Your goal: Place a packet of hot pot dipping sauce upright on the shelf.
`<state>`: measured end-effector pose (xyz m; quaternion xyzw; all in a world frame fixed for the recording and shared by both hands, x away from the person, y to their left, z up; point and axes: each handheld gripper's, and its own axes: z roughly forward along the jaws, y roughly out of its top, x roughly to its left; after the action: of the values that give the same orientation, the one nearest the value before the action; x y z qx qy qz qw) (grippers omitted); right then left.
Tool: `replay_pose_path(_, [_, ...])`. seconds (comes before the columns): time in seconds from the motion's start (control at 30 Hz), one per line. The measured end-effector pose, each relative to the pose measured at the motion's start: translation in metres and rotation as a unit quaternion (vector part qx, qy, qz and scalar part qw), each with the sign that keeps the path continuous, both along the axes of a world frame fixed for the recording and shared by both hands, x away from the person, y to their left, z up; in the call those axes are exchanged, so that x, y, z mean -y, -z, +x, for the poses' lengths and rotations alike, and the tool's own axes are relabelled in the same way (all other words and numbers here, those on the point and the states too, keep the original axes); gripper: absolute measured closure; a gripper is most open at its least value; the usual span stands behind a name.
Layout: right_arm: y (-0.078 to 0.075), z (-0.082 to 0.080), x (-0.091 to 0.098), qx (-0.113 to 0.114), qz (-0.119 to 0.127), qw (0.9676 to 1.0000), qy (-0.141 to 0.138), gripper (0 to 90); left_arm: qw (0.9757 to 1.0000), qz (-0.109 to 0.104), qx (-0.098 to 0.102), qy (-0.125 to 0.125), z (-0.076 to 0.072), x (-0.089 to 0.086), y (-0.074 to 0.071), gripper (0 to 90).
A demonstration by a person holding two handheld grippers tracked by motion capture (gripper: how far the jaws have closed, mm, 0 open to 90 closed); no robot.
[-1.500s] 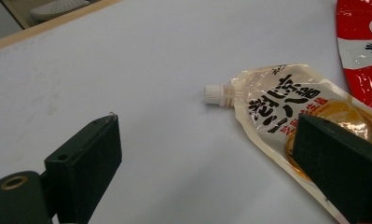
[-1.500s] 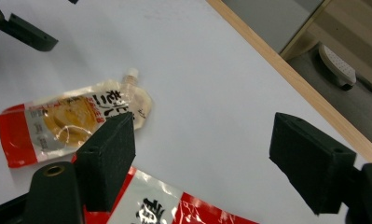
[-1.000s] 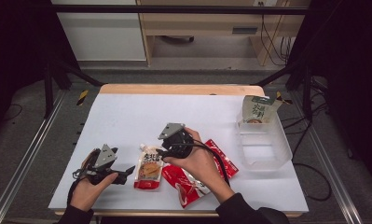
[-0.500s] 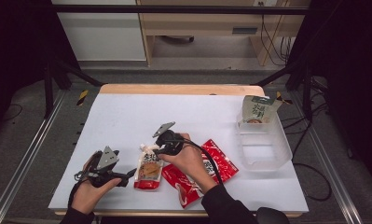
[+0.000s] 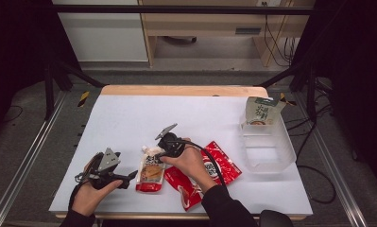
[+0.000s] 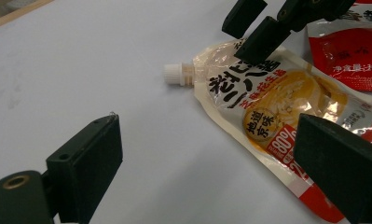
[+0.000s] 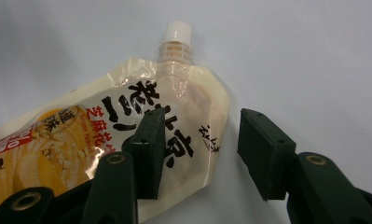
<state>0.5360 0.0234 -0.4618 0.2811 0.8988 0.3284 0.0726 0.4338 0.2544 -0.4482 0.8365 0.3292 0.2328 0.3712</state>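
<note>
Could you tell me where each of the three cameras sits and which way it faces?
High view: fixed above the person's side, looking forward and down on the table; both forearms, left gripper, right gripper.
Left gripper view: rides the left gripper, looking along its wide-apart jaws at the spout pouch.
Right gripper view: rides the right gripper, jaws just closing, one pad on the pouch.
All three share the pouch.

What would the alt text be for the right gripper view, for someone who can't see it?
A spouted pouch with a white screw cap lies flat on a white table, printed in black, yellow and red. The right gripper rises from the bottom edge with its two black jaws partly open, one over the pouch's upper corner near the spout, the other over bare table beside it.
</note>
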Motion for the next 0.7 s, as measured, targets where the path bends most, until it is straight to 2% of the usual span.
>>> replay_pose_path(0.13, [0.0003, 0.0002, 0.0003, -0.008, -0.004, 1.0, -0.001, 53.4, 1.0, 0.004, 0.001, 0.004, -0.0001, 0.0006, -0.0001, 8.5])
replay_pose_path(0.2, [0.0008, 0.0, 0.0005, -0.011, -0.003, 0.9999, -0.003, 56.7, 1.0, 0.005, 0.0, 0.004, 0.0, 0.0002, -0.0002, 8.5])
replay_pose_path(0.23, [0.0013, -0.0007, 0.0003, -0.017, 0.0, 0.9998, -0.005, 62.0, 1.0, 0.005, 0.0, 0.003, 0.0001, 0.0, -0.0001, 8.6])
replay_pose_path(0.37, [0.0018, -0.0034, -0.001, -0.012, -0.002, 0.9999, -0.007, 67.0, 1.0, 0.005, -0.001, 0.004, 0.0004, 0.0001, 0.0001, 8.7])
replay_pose_path(0.43, [0.0013, -0.0036, -0.0012, -0.011, -0.007, 0.9999, -0.008, 74.8, 1.0, 0.006, -0.001, 0.005, 0.0003, 0.0006, 0.0001, 8.8])
replay_pose_path(0.47, [0.0013, -0.0036, -0.0012, -0.011, -0.007, 0.9999, -0.008, 74.8, 1.0, 0.006, -0.001, 0.005, 0.0003, 0.0006, 0.0001, 9.0])
replay_pose_path(0.5, [0.0012, -0.0045, -0.0015, -0.009, -0.009, 0.9998, -0.013, 80.6, 1.0, 0.006, -0.001, 0.005, 0.0003, 0.0006, 0.0001, 9.1])
replay_pose_path(0.57, [0.001, -0.0053, -0.002, -0.01, -0.009, 0.9998, -0.014, 82.9, 1.0, 0.008, -0.001, 0.005, 0.0005, 0.0009, 0.0004, 9.2])
replay_pose_path(0.67, [-0.0003, -0.0075, -0.0039, -0.002, -0.009, 0.9998, -0.019, 87.4, 0.9999, 0.009, -0.002, 0.007, 0.0009, 0.0004, 0.0002, 9.8])
replay_pose_path(0.7, [-0.0032, -0.0088, -0.0051, 0.007, -0.011, 0.9996, -0.023, 88.2, 0.9999, 0.007, -0.002, 0.008, 0.0011, -0.0002, -0.0001, 10.9])
